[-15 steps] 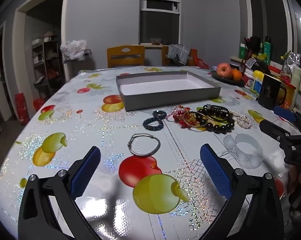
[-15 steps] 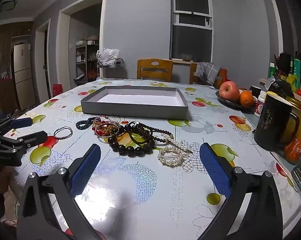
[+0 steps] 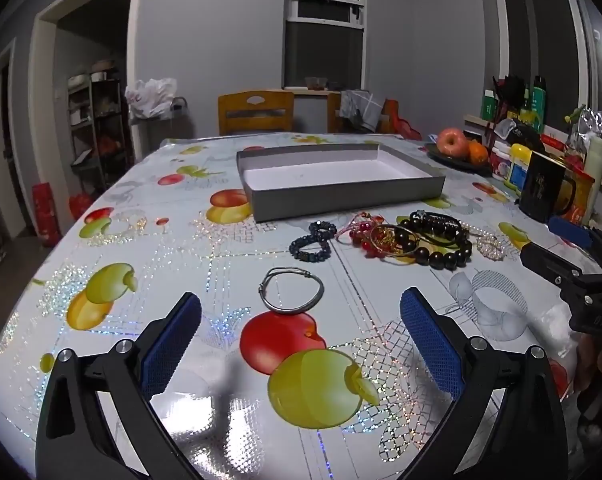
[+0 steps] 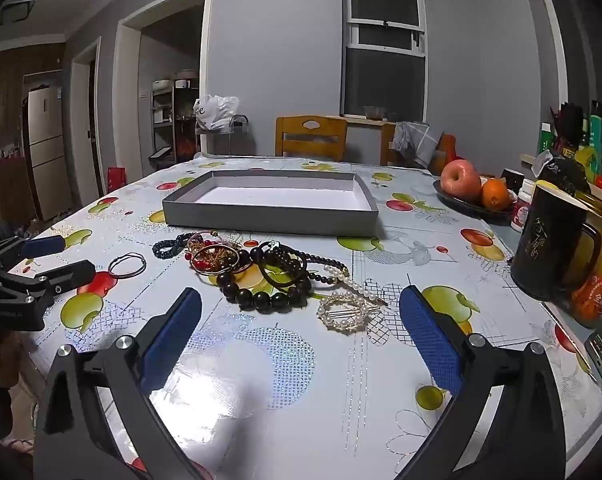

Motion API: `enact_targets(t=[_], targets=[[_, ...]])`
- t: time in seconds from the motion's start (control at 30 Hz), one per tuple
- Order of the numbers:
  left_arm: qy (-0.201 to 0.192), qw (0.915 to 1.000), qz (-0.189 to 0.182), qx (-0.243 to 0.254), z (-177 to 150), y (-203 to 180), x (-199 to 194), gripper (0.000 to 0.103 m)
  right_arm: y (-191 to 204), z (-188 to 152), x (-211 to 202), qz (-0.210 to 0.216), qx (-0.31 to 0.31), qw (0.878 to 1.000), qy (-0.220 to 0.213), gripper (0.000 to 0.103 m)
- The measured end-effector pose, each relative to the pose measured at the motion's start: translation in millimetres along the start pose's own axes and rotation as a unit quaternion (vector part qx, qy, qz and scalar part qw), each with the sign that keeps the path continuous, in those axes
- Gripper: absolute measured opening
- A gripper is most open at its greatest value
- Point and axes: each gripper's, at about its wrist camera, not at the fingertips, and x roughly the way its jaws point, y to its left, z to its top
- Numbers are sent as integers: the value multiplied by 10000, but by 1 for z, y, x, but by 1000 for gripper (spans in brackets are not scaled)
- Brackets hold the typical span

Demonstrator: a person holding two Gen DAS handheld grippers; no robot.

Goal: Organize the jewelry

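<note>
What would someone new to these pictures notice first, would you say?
Probably the tangle of beaded bracelets heaped mid-table, just in front of the empty grey tray. A lone silver bangle lies apart, straight ahead of the open left gripper, and a pearl hair clip sits before the open right gripper.

A fruit-print table (image 3: 101, 280) is seen; a grey tray (image 3: 341, 196), with jewelry (image 3: 417, 236) laid just before it.
</note>
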Motion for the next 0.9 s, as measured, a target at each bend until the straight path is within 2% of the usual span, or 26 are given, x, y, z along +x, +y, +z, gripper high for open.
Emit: enact_targets(t=[0.9], targets=[[54, 10000, -14, -18, -3, -1, 3, 99, 2, 0, 0, -22, -18, 10000, 3, 98]])
